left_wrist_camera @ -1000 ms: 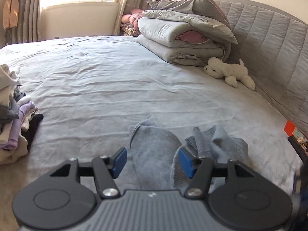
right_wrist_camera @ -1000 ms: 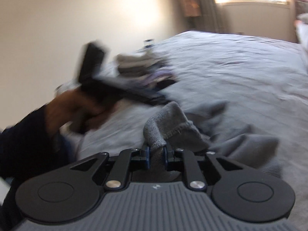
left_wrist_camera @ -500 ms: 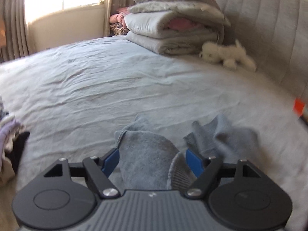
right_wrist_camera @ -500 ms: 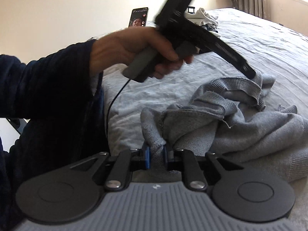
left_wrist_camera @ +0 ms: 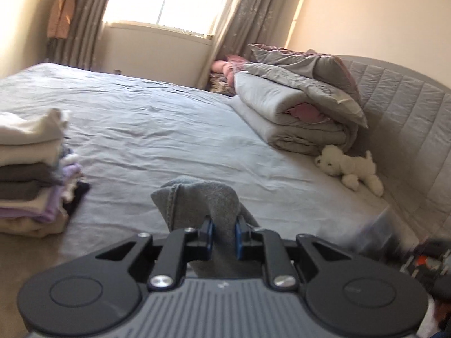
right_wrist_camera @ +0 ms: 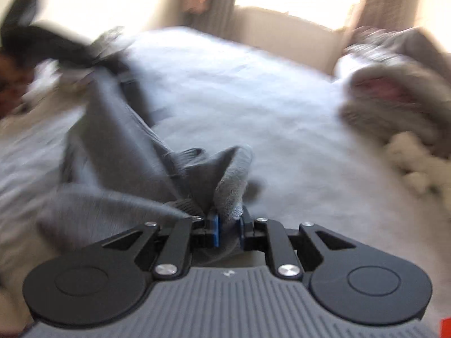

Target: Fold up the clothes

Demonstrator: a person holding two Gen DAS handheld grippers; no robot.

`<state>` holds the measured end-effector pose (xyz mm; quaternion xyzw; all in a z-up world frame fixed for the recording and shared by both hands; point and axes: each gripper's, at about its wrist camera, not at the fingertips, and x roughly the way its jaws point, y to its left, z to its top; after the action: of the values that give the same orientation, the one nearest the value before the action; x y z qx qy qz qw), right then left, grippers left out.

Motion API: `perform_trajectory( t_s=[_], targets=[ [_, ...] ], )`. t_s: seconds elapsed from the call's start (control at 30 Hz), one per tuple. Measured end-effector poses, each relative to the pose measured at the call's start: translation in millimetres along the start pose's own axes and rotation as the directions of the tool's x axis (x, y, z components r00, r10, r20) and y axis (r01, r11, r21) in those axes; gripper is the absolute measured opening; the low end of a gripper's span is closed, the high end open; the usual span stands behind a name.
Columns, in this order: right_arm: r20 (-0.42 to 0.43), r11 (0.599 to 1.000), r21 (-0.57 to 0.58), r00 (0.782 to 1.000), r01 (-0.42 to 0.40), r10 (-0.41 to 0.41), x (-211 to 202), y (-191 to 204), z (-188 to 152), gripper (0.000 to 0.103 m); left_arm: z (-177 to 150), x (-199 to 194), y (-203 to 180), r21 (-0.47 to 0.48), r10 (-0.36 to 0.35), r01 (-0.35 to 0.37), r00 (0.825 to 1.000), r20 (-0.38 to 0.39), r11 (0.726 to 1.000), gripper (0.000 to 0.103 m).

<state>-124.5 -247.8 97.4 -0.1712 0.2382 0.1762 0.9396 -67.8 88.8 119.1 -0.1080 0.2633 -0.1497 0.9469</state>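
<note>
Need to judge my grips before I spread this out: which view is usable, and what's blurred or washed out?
Left wrist view: mostly sharp, the window blown out, left gripper clearly shut on the grey garment. Right wrist view: heavy motion blur, glare up top, but the right gripper reads clearly, shut on the same grey cloth.

The bed (left_wrist_camera: 157, 129) was covered by a wrinkled pale grey sheet. On its near left edge sat a stack of folded clothes (left_wrist_camera: 31, 169) in white, grey and lilac. At the far right, against the padded headboard (left_wrist_camera: 406, 107), lay a folded grey duvet (left_wrist_camera: 298, 112), and a white plush toy (left_wrist_camera: 349, 169) lay just near of it.
</note>
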Motion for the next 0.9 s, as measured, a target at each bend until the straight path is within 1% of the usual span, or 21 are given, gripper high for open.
perform_trajectory(
  t_s=[0.03, 0.07, 0.13, 0.17, 0.2, 0.23, 0.27, 0.3, 0.33, 0.43, 0.5, 0.57, 0.63, 0.7, 0.77, 0.8, 0.83, 0.87, 0.9],
  targets=[
    [0.054, 0.999, 0.001, 0.997, 0.05, -0.05, -6.5, -0.8, 3.1, 0.015, 0.5, -1.9, 1.1, -0.009, -0.008, 0.008, 1.0, 0.005, 1.0, 0.015],
    [0.11, 0.995, 0.006, 0.989, 0.096, -0.096, -13.1, -1.4, 6.1, 0.015, 0.9, -3.7, 2.2, -0.019, -0.015, 0.016, 1.0, 0.01, 1.0, 0.016],
    [0.215, 0.984, 0.006, 0.961, 0.177, -0.174, -24.0, 2.1, 8.8, 0.015, 2.8, -8.7, 2.0, -0.028, -0.045, 0.046, 0.998, 0.034, 0.999, 0.017],
    [0.265, 0.976, 0.007, 0.941, 0.216, -0.21, -29.0, 4.4, 9.8, 0.015, 3.9, -10.7, 0.4, -0.02, -0.074, 0.075, 0.996, 0.044, 0.997, 0.02],
    [0.303, 0.968, 0.005, 0.922, 0.252, -0.241, -32.5, 5.3, 9.7, 0.015, 3.6, -11.8, -1.4, 0.006, -0.091, 0.091, 0.995, 0.042, 0.996, 0.027],
    [0.322, 0.961, 0.005, 0.909, 0.277, -0.264, -34.0, 5.6, 9.1, 0.015, 3.3, -12.9, -3.2, 0.033, -0.108, 0.107, 0.993, 0.039, 0.994, 0.033],
    [0.319, 0.96, 0.01, 0.909, 0.278, -0.267, -33.3, 4.1, 8.3, 0.015, 1.9, -12.8, -6.0, 0.065, -0.091, 0.089, 0.995, 0.033, 0.994, 0.048],
    [0.303, 0.964, 0.015, 0.917, 0.266, -0.258, -31.6, 1.2, 7.2, 0.015, 0.6, -12.7, -8.8, 0.097, -0.074, 0.071, 0.997, 0.027, 0.993, 0.057],
    [0.287, 0.967, 0.021, 0.925, 0.254, -0.249, -29.9, -1.7, 6.0, 0.015, -0.7, -10.6, -8.8, 0.111, -0.061, 0.059, 0.998, 0.02, 0.992, 0.058],
    [0.239, 0.978, 0.052, 0.948, 0.202, -0.209, -25.8, -17.1, 1.8, 0.015, -2.6, -0.6, -3.4, 0.094, -0.061, 0.063, 0.998, -0.022, 0.994, 0.06],
    [0.226, 0.98, 0.075, 0.954, 0.186, -0.198, -25.7, -23.3, 0.2, 0.015, -5.0, 9.1, -1.9, 0.089, -0.05, 0.054, 0.997, -0.051, 0.995, 0.07],
    [0.202, 0.979, 0.088, 0.959, 0.186, -0.2, -24.8, -27.5, 0.3, 0.015, -9.3, 19.0, -4.2, 0.11, -0.03, 0.04, 0.996, -0.085, 0.993, 0.078],
    [0.148, 0.98, 0.092, 0.971, 0.177, -0.189, -16.2, -32.1, -1.5, 0.015, -12.2, 29.5, -7.2, 0.138, -0.007, 0.022, 0.994, -0.111, 0.99, 0.08],
    [0.092, 0.985, 0.104, 0.984, 0.14, -0.15, -7.8, -35.1, -3.9, 0.015, -12.9, 42.6, -6.5, 0.132, 0.002, 0.016, 0.991, -0.133, 0.991, 0.081],
    [0.049, 0.988, 0.126, 0.995, 0.083, -0.09, 0.2, -35.6, -5.4, 0.015, -13.3, 57.9, -4.4, 0.115, 0.002, 0.016, 0.987, -0.158, 0.993, 0.081],
    [0.035, 0.988, 0.151, 0.998, 0.041, -0.047, 2.8, -38.4, -6.9, 0.016, -13.7, 67.0, -4.2, 0.124, 0.007, 0.014, 0.986, -0.166, 0.992, 0.081],
    [0.021, 0.982, 0.187, 1.0, -0.004, 0.0, 5.2, -43.2, -8.1, 0.016, -14.1, 76.2, -3.9, 0.134, 0.011, 0.013, 0.985, -0.174, 0.991, 0.081],
    [0.007, 0.971, 0.236, 0.999, -0.041, 0.041, 7.5, -48.5, -9.0, 0.019, -14.5, 85.4, -3.7, 0.144, 0.015, 0.011, 0.983, -0.183, 0.99, 0.081],
    [-0.012, 0.961, 0.27, 0.998, -0.051, 0.056, 10.1, -52.5, -10.3, 0.02, -15.7, 93.1, -4.6, 0.172, 0.03, 0.003, 0.982, -0.186, 0.985, 0.081]
  ],
)
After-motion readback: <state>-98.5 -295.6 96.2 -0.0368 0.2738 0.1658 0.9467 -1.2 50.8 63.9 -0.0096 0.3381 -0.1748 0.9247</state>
